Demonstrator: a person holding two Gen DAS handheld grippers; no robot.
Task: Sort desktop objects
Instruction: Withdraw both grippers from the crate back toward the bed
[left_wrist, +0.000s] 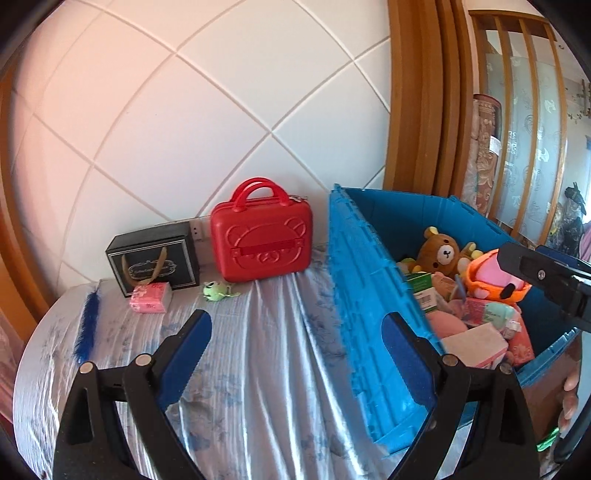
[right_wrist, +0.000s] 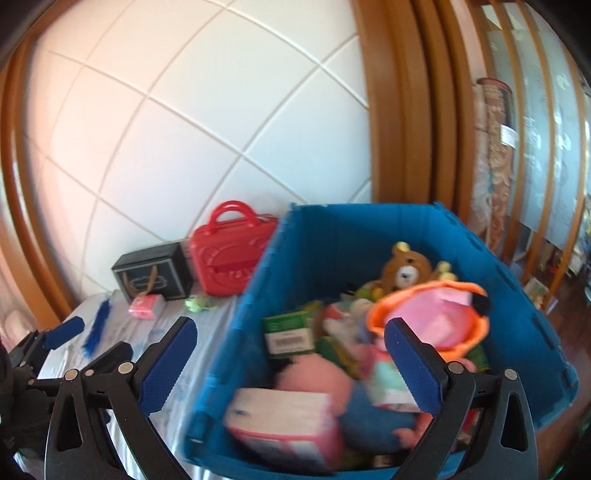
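Along the back edge of your cloth-covered table (left_wrist: 258, 369) stand the black box (left_wrist: 153, 260) and red case (left_wrist: 262, 242), with the pink pack (left_wrist: 151, 297) and green toy (left_wrist: 214, 290) just before them. Your left gripper (left_wrist: 295, 354) and right gripper (right_wrist: 291, 354) both gape wide, holding nothing; the right hangs over the full blue bin (right_wrist: 332, 236).

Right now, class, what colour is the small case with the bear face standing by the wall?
Red all over, handle included: the bear-face case shows best in the left wrist view.
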